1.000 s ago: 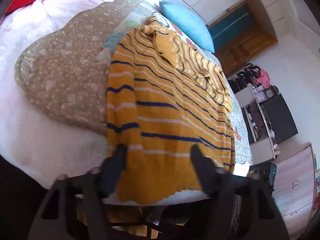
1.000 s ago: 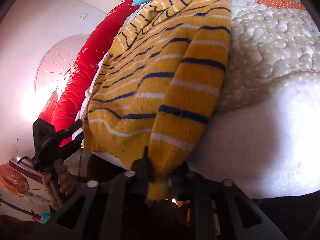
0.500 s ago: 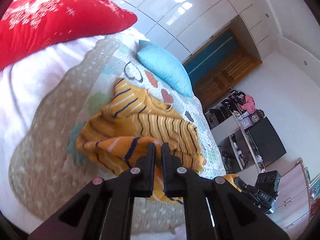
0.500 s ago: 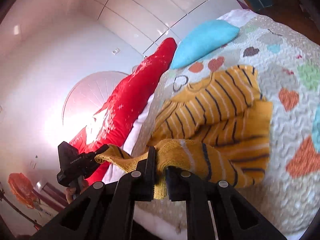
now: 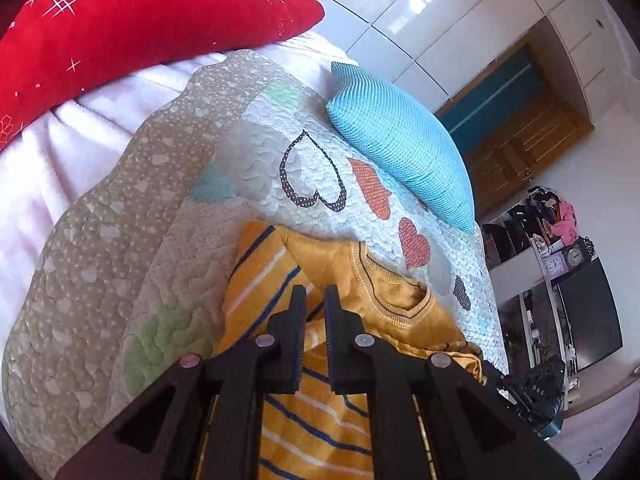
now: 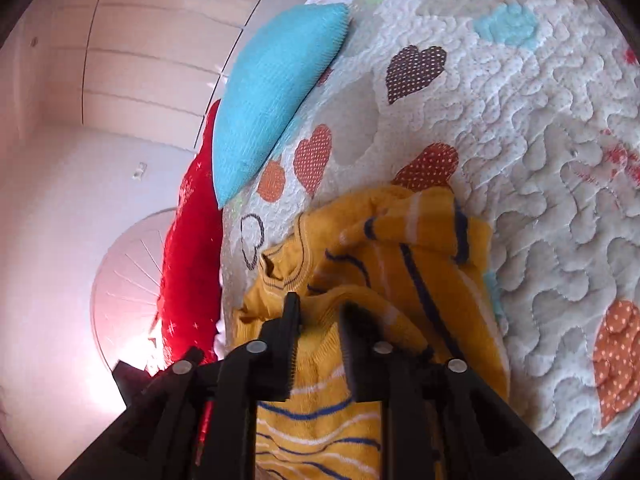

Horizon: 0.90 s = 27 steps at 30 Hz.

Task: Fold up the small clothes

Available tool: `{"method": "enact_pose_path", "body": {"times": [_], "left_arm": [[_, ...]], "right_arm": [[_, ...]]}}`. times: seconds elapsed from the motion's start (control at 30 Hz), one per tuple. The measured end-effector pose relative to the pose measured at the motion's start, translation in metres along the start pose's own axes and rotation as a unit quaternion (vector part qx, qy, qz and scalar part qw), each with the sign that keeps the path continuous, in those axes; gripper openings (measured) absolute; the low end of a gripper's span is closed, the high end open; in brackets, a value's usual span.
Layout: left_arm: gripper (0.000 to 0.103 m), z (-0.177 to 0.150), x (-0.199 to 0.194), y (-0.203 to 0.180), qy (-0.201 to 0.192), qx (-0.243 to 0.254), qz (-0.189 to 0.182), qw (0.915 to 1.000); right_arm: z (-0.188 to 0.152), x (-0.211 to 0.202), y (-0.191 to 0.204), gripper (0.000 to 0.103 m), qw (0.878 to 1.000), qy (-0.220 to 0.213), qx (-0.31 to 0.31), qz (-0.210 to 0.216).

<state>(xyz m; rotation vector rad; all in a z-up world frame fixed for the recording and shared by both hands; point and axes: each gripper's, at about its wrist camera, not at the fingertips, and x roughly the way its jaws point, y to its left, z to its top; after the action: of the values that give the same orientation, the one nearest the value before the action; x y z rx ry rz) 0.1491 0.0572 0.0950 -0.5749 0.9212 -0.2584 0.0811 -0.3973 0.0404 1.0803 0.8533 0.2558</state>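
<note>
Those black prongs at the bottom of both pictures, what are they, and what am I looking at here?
They are two-finger grippers, one held in each of a person's hands; there is no robot arm. Each picture comes from a fisheye camera on a gripper, looking along its fingers. The left gripper and right gripper hang over a yellow striped sweater lying partly folded on a heart-patterned quilt on a bed. Both pairs of jaws stand a little apart with knit between them; the right's look looser, and whether either is gripping I cannot tell. A blue pillow and a red pillow lie beyond.
</note>
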Motion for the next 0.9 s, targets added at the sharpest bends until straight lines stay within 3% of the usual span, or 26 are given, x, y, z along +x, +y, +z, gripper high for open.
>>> {"method": "enact_pose_path", "body": {"times": [0.03,0.07,0.1,0.17,0.23,0.4,0.53,0.6,0.77,0.9], "left_arm": [[0.011,0.002,0.0,0.002,0.001,0.004,-0.002,1.0],[0.02,0.002,-0.002,0.004,0.001,0.008,-0.005,1.0],[0.033,0.002,-0.007,0.007,-0.002,0.01,-0.01,0.9999],[0.045,0.0,-0.02,0.012,-0.011,0.015,-0.012,0.9997],[0.05,-0.005,-0.033,0.017,-0.016,0.029,-0.008,0.9994],[0.074,-0.034,-0.065,0.023,-0.028,0.091,0.048,0.9943],[0.079,-0.063,-0.073,0.037,-0.023,0.096,0.08,0.9919],[0.079,-0.077,-0.067,0.048,-0.005,0.08,0.064,0.9947],[0.079,-0.105,-0.05,0.063,0.026,0.043,0.04,0.998],[0.079,-0.117,-0.048,0.07,0.013,0.015,0.022,0.9996]], "right_arm": [[0.006,0.001,-0.005,0.043,1.0,-0.008,0.01,0.003],[0.013,0.001,-0.009,0.046,1.0,-0.015,0.022,0.006],[0.019,0.002,-0.013,0.046,0.999,-0.022,0.034,0.006],[0.029,0.001,-0.014,0.046,0.998,-0.038,0.04,-0.012],[0.036,-0.001,-0.008,0.046,0.998,-0.046,0.032,-0.039],[0.008,-0.011,0.053,0.06,0.994,-0.04,-0.079,-0.066],[-0.045,0.026,0.109,0.061,0.982,0.041,-0.173,-0.07],[-0.075,0.056,0.133,0.061,0.971,0.091,-0.211,-0.068],[-0.147,0.138,0.174,0.061,0.928,0.177,-0.307,-0.115],[-0.177,0.205,0.181,0.063,0.902,0.217,-0.333,-0.167]]}}
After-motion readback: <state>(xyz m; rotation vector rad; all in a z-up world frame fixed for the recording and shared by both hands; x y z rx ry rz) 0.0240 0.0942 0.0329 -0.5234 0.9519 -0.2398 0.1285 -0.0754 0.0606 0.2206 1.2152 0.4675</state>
